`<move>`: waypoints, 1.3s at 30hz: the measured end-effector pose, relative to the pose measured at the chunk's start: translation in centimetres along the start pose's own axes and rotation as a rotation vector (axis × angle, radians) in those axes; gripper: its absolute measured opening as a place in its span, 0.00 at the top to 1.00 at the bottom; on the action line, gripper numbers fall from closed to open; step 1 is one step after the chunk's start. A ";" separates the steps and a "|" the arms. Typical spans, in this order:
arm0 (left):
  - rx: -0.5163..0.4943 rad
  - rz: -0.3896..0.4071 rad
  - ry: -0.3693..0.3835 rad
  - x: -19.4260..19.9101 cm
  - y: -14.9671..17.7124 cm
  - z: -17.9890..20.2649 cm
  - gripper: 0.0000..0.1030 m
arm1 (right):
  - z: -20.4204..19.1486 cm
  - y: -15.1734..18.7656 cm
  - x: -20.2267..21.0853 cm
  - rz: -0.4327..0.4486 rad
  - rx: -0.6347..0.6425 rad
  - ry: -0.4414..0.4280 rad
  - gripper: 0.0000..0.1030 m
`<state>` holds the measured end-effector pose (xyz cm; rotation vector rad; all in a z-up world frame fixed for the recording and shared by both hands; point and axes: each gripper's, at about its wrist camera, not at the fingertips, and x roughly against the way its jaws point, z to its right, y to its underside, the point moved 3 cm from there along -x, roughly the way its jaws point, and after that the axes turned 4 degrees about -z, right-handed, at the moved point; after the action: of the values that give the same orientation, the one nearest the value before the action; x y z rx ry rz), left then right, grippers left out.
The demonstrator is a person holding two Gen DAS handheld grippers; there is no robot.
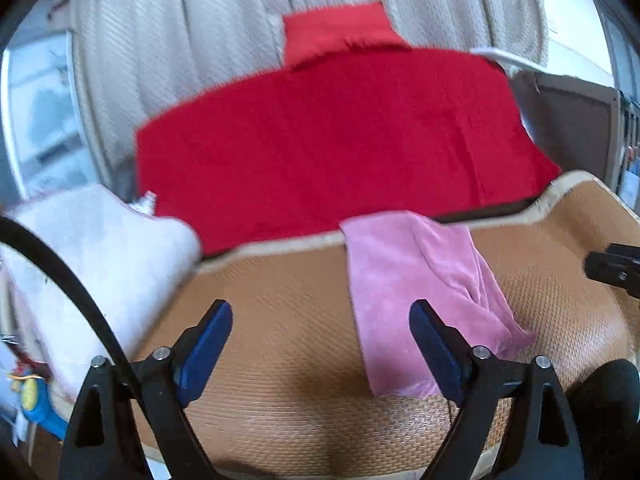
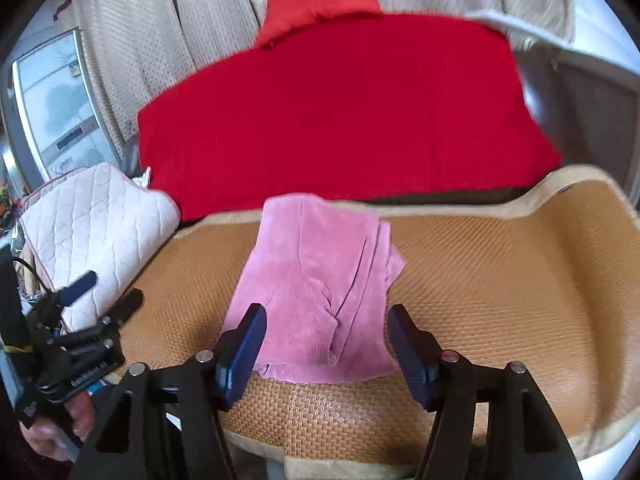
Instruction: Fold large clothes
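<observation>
A folded pink garment [image 1: 424,292] lies on a woven tan mat [image 1: 280,344]; it also shows in the right wrist view [image 2: 320,288] on the mat [image 2: 500,280]. My left gripper [image 1: 320,336] is open and empty, above the mat just left of the pink garment. My right gripper [image 2: 326,344] is open and empty, its blue pads either side of the garment's near edge, a little above it. The left gripper also shows in the right wrist view [image 2: 96,300], and part of the right gripper at the edge of the left wrist view [image 1: 612,268].
A large red cloth [image 1: 340,140] lies behind the mat, also in the right wrist view [image 2: 340,120]. A white quilted cushion [image 2: 92,232] sits at the left. Beige curtains [image 2: 180,40] hang behind. A grey cabinet [image 1: 572,128] stands at the right.
</observation>
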<state>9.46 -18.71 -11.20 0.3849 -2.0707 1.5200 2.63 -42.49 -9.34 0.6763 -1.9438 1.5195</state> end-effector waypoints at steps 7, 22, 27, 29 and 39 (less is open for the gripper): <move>-0.013 0.152 -0.106 6.9 -1.8 -0.6 0.04 | -1.7 0.3 6.6 0.075 0.033 0.070 0.34; 0.075 0.279 -0.135 16.0 -3.5 -2.5 0.04 | -6.2 0.8 13.8 0.192 0.104 0.126 0.30; 0.071 0.308 -0.130 17.4 -4.0 -2.2 0.04 | -6.8 1.0 14.7 0.228 0.113 0.183 0.30; 0.074 0.315 -0.127 17.8 -4.1 -2.1 0.04 | -7.0 1.1 15.1 0.238 0.109 0.196 0.30; 0.084 0.333 -0.098 19.2 -4.1 -1.6 0.04 | -7.7 1.6 16.9 0.296 0.128 0.305 0.30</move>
<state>-3.66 -16.94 3.40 0.1514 -2.2373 1.8165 -9.40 -35.29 2.98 0.1930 -1.7798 1.8169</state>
